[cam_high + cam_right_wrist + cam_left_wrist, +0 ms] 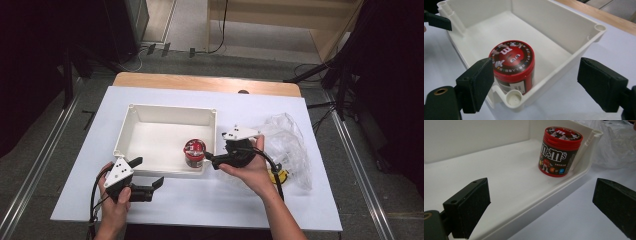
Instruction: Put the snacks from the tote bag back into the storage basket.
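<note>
The m&m's tub (560, 151) stands upright in the white bin (145, 117); both tongs gape wide, holding nothing.

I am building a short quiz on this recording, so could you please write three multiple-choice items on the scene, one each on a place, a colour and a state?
1. Where does the M&M's tub stand?
A. inside the white bin, in a near corner
B. on the white sheet beside the bin
C. inside the plastic bag

2. What colour is the tub's lid?
A. blue
B. red
C. green

3. How are the jaws of the right gripper?
A. shut on the tub
B. shut on nothing
C. open, holding nothing

Answers: 1 A, as the right gripper view shows the tub against the bin's corner post; 2 B, as the lid is red in both gripper views; 3 C, as a wide gap separates the jaws and neither clasps the tub.
</note>
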Demonstrator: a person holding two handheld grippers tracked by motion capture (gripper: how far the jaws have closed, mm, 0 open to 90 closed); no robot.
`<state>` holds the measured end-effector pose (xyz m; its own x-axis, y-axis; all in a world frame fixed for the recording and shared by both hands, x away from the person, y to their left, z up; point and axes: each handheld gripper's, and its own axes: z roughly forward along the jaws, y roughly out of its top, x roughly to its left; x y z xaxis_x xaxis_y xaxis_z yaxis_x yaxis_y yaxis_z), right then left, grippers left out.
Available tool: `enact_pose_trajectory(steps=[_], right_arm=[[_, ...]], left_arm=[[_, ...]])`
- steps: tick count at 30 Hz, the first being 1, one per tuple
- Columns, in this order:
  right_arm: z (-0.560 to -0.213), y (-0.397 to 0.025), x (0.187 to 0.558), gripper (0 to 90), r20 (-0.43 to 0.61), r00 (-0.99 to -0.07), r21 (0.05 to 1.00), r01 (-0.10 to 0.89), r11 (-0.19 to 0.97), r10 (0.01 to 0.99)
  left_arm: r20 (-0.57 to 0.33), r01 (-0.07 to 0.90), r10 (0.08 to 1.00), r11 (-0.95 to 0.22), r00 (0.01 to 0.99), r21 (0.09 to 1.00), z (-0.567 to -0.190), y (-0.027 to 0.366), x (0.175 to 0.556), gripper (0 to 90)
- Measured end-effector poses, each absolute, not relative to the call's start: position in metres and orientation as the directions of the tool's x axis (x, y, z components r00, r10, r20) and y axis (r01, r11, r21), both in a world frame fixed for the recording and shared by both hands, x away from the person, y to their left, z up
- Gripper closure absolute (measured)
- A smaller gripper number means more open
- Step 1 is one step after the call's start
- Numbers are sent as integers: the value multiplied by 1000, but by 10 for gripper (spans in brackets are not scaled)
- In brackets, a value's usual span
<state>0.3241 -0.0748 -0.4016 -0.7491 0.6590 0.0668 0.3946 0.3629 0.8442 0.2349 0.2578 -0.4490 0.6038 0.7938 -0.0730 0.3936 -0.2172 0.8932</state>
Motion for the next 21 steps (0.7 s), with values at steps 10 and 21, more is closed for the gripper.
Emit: enact_pose_trajectory(steps=[10, 21], right_arm=[[-399, -109, 318, 138, 85, -708, 865, 402, 300, 701], [-401, -145, 311, 138, 104, -654, 876, 417, 242, 749]], left_arm=[[-69, 391, 795, -219, 603, 894, -449, 259, 235, 15], [-67, 388, 797, -217, 601, 896, -449, 259, 235, 15]])
